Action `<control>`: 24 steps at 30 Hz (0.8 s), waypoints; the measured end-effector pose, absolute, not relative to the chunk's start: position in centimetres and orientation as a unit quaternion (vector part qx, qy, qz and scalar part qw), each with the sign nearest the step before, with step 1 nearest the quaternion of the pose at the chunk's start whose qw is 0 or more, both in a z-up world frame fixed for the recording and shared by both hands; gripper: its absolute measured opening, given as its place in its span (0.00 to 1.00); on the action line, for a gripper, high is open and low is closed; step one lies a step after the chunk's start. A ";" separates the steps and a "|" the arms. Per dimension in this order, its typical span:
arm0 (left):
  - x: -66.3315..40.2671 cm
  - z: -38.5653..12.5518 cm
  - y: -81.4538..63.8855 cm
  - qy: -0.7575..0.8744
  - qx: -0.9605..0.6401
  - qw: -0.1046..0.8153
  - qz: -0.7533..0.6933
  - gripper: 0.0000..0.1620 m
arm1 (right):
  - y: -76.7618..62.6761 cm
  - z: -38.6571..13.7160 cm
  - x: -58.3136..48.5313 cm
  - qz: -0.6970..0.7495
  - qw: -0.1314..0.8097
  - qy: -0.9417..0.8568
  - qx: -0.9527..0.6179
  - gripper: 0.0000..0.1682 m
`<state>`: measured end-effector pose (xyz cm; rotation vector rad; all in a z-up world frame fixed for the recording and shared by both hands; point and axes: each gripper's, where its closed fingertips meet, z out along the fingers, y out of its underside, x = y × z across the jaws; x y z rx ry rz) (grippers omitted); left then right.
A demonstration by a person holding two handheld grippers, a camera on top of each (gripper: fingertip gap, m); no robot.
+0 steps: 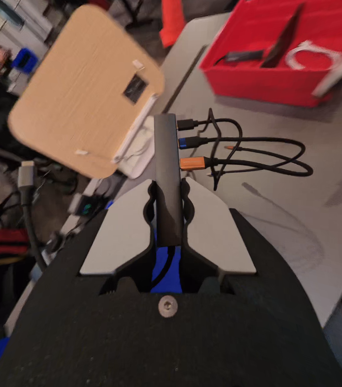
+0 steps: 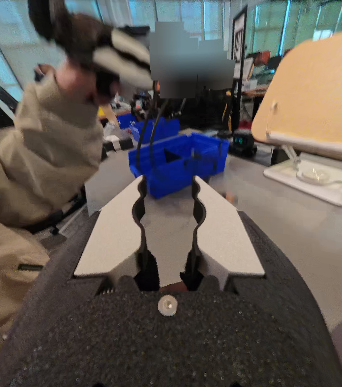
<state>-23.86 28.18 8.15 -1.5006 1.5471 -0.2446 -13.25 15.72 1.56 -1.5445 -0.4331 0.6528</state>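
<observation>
My left gripper (image 1: 168, 184) is shut on a dark grey USB hub (image 1: 167, 159) and holds it above the grey table (image 1: 270, 209). Three cables are plugged into the hub's right side: a black plug (image 1: 186, 125), a blue-tipped plug (image 1: 189, 142) and an orange plug (image 1: 193, 164). Their black leads (image 1: 270, 159) loop out to the right. The hub's own cable hangs to the left and ends in a silver plug (image 1: 26, 173). My right gripper (image 2: 168, 184) is open and empty above the table (image 2: 270, 219), facing a blue bin (image 2: 178, 165).
A red bin (image 1: 270, 79) with a dark divider, a small dark device and a white coiled cable (image 1: 310, 55) stands at the back right. A tan board on a white stand (image 1: 86, 90) (image 2: 312, 109) stands behind. A person in a beige jacket (image 2: 36, 157) is at the left. My right fingertips sit around 20 cm from my left ones.
</observation>
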 end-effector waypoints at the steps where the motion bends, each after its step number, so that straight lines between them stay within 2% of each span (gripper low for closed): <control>1: -22.9 6.9 26.1 0.645 -0.601 0.457 -0.119 0.14 | 15.9 3.5 -13.1 0.303 0.653 -0.200 -0.665 0.27; 4: -20.8 4.0 21.2 0.682 -0.555 0.446 -0.166 0.14 | 16.5 6.2 -13.2 0.331 0.647 -0.251 -0.639 0.29; 10: -19.3 1.9 17.9 0.712 -0.480 0.487 -0.157 0.14 | 17.7 2.2 -14.3 0.459 0.548 -0.212 -0.666 0.28; 12: -19.3 1.4 17.5 0.719 -0.462 0.500 -0.138 0.14 | 17.8 1.2 -14.6 0.518 0.517 -0.178 -0.658 0.24; 14: -19.4 0.8 17.6 0.727 -0.448 0.508 -0.116 0.14 | 17.2 1.0 -15.2 0.583 0.483 -0.167 -0.632 0.11; 15: -19.3 0.5 17.7 0.727 -0.443 0.513 -0.106 0.14 | 17.2 1.0 -15.3 0.600 0.480 -0.156 -0.620 0.08; 20: -19.3 -0.5 18.7 0.701 -0.456 0.535 -0.120 0.14 | 17.9 0.3 -15.3 0.653 0.457 -0.107 -0.595 0.04; 22: -19.8 1.2 18.3 0.653 -0.455 0.583 -0.164 0.24 | 19.3 -0.5 -14.1 0.629 0.467 -0.066 -0.619 0.04; 24: -21.2 2.8 16.2 0.616 -0.439 0.604 -0.249 0.23 | 20.0 -0.4 -12.4 0.619 0.486 -0.036 -0.615 0.04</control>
